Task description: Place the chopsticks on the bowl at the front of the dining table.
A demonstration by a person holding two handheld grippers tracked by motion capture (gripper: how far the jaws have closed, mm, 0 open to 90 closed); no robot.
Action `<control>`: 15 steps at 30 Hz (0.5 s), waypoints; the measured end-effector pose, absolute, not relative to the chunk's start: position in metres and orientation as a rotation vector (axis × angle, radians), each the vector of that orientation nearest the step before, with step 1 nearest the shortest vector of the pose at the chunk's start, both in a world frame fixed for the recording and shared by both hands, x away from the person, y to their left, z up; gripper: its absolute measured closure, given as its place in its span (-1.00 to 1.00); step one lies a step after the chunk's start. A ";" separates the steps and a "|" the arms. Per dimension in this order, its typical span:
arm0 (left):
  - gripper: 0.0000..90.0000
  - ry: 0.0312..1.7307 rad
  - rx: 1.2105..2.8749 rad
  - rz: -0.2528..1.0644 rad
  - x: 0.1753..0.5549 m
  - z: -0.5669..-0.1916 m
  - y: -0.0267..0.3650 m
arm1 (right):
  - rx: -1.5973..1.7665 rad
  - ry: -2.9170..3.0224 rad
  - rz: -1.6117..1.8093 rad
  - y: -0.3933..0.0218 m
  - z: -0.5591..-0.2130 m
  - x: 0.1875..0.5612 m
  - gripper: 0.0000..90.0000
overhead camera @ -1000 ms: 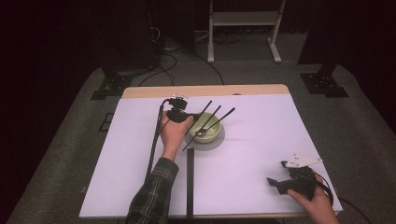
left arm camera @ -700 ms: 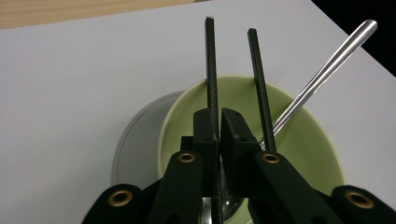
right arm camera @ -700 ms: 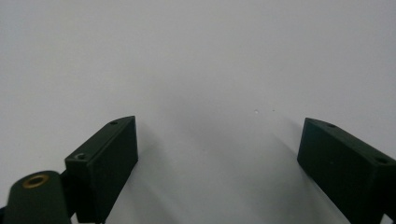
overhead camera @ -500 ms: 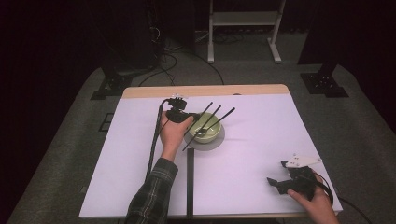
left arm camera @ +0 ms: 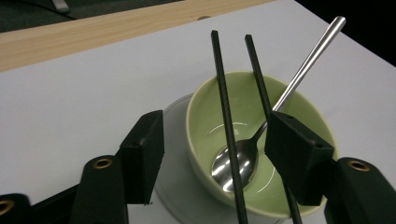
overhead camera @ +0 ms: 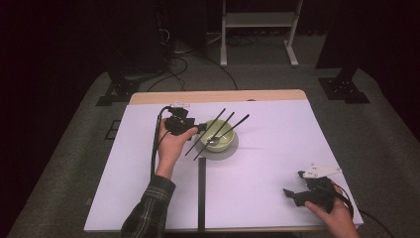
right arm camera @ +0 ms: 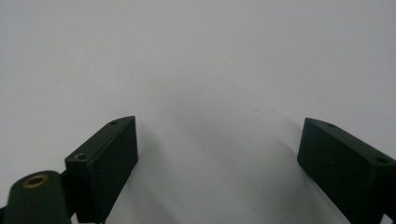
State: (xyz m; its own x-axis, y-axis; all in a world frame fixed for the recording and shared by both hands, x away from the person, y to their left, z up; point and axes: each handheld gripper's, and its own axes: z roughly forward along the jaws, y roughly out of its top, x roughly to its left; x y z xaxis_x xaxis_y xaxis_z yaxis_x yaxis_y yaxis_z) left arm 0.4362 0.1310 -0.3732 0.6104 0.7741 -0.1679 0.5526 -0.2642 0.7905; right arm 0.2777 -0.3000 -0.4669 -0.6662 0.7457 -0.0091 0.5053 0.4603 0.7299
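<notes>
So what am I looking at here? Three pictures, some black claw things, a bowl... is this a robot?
No robot: a person at a table holds a hand-operated gripper in each hand. The wide picture comes from a camera above the table. The other two come from small cameras riding on the grippers, looking out between their black jaws.

On the white table a green bowl stands on a grey saucer. A metal spoon rests inside the bowl, and two black chopsticks lie across its rim.

The left gripper sits beside the bowl; its jaws have just been opening, with the chopsticks between them but not pinched. The right gripper rests near the table's front corner, jaws open over bare table, holding nothing.
</notes>
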 end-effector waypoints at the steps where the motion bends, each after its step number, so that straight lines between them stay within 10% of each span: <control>1: -0.21 1.047 1.962 0.319 0.435 -0.373 0.133 | 1.062 2.386 1.028 -0.300 -0.467 0.278 -0.77; 15: -0.63 1.129 1.947 0.401 0.415 -0.374 0.164 | 1.062 2.386 1.029 -0.300 -0.467 0.278 -0.77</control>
